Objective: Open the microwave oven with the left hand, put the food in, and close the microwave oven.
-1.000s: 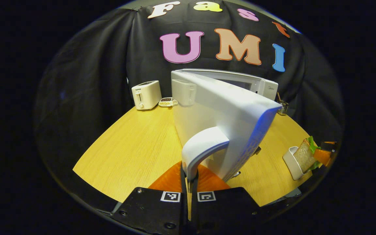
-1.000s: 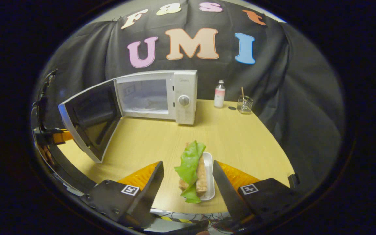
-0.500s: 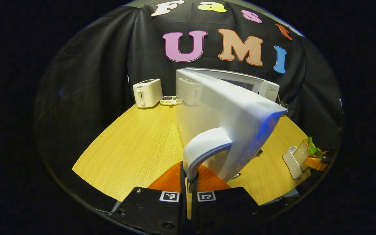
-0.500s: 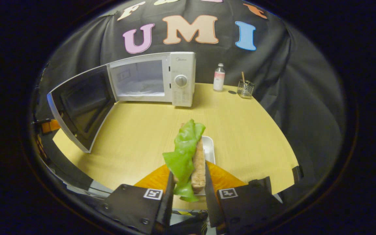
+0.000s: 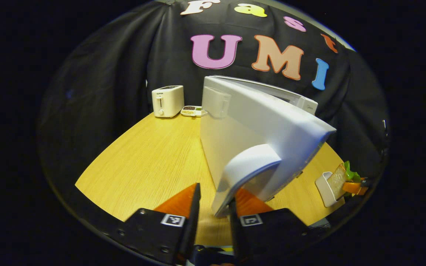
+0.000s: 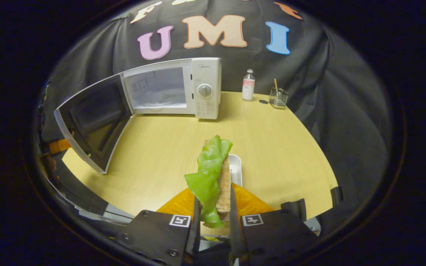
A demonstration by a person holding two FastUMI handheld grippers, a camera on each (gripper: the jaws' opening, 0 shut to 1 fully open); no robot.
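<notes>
Both fingers of the right gripper (image 6: 213, 216) clamp the sandwich (image 6: 216, 177), which stands on edge over the white tray (image 6: 236, 167) on the table (image 6: 272, 147); the left gripper (image 5: 213, 218) is parted, the door handle (image 5: 242, 173) between its fingers; the microwave (image 6: 183, 88) door (image 6: 91, 122) stands wide open.

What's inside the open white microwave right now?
Through the open white microwave, a pale cavity with its round turntable shows, no food on it. The left wall and front corner sit hidden behind the swung door.
</notes>
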